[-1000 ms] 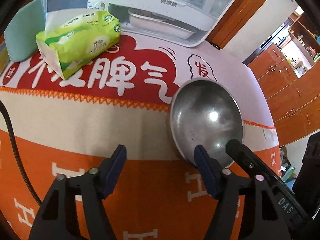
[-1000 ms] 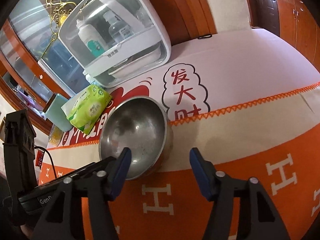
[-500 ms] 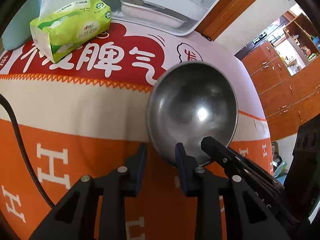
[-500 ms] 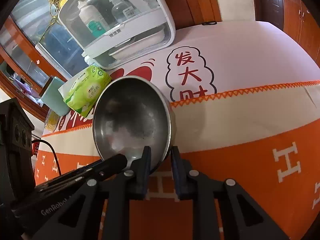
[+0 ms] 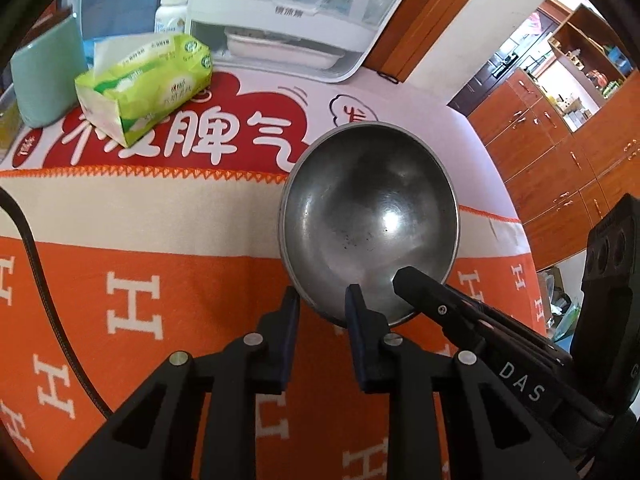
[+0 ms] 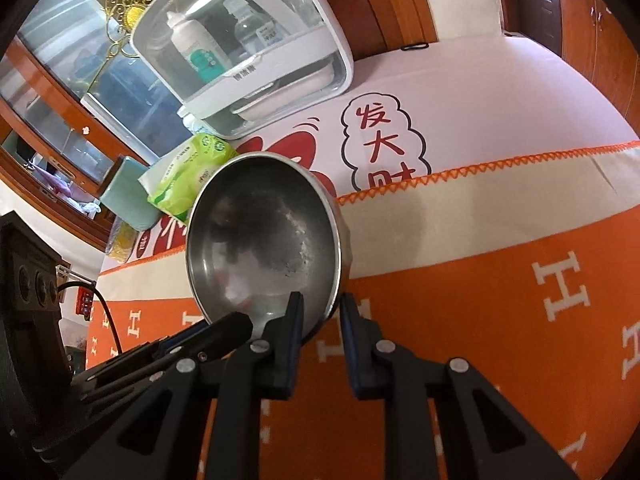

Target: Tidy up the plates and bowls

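A steel bowl [image 5: 368,216] [image 6: 264,236] hangs just over the orange tablecloth [image 5: 160,280], tilted toward the cameras. My left gripper [image 5: 322,312] has the bowl's near rim between its blue pads, and its jaws are closing on it. My right gripper [image 6: 320,312] is shut on the same near rim a little further along. One finger of each gripper reaches inside the bowl and the other stays outside. In the left wrist view the right gripper's fingertip [image 5: 416,280] pokes into the bowl from the right. The inside of the bowl holds nothing.
A green tissue pack [image 5: 144,84] and a teal box [image 5: 44,80] lie at the table's far left. A white lidded dish cabinet [image 5: 288,12] stands at the back. A black cable [image 5: 40,280] runs along the left. Wooden cupboards [image 5: 560,160] lie beyond the right edge.
Both grippers went from wide open astride the bowl's near rim to shut on it. The bowl has come up off the cloth and tipped toward me.
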{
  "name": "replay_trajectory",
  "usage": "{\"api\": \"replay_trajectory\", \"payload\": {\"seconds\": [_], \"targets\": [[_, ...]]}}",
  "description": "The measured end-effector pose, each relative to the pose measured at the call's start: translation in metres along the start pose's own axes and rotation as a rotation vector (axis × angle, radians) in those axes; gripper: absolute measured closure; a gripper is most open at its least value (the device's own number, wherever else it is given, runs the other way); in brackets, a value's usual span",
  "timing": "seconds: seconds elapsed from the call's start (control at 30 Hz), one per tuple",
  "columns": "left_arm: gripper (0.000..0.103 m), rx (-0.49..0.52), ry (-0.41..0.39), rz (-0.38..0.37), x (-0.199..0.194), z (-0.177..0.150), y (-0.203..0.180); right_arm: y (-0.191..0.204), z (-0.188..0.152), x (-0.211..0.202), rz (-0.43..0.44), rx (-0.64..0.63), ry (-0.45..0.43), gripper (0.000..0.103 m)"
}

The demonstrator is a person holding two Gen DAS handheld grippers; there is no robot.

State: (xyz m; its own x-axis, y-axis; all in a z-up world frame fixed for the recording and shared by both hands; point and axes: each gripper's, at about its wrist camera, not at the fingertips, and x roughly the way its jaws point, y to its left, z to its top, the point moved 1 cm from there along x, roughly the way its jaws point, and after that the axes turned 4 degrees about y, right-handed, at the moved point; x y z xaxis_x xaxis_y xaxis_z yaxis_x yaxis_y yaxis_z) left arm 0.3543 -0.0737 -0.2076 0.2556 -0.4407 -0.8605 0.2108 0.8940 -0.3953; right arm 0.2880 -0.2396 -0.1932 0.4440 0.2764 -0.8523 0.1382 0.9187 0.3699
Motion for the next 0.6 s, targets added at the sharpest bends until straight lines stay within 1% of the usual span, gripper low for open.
{"api": "replay_trajectory", "payload": {"seconds": [0.13, 0.27, 0.47, 0.6], "targets": [[0.082, 0.021, -0.023, 0.008, -0.025, -0.012, -0.007, 0.009, -0.01, -0.023, 0.016, -0.007, -0.012, 0.086], [0.082, 0.024, -0.028, 0.012, -0.049, -0.03, -0.012, 0.02, -0.027, -0.049, 0.023, -0.006, -0.03, 0.087], [0.082, 0.038, -0.042, -0.004, -0.086, -0.068, -0.021, 0.03, -0.061, -0.081, 0.027, 0.002, -0.048, 0.087], [0.082, 0.069, -0.046, 0.002, -0.105, -0.1, -0.029, 0.035, -0.092, -0.101, 0.007, -0.001, -0.048, 0.087]]}}
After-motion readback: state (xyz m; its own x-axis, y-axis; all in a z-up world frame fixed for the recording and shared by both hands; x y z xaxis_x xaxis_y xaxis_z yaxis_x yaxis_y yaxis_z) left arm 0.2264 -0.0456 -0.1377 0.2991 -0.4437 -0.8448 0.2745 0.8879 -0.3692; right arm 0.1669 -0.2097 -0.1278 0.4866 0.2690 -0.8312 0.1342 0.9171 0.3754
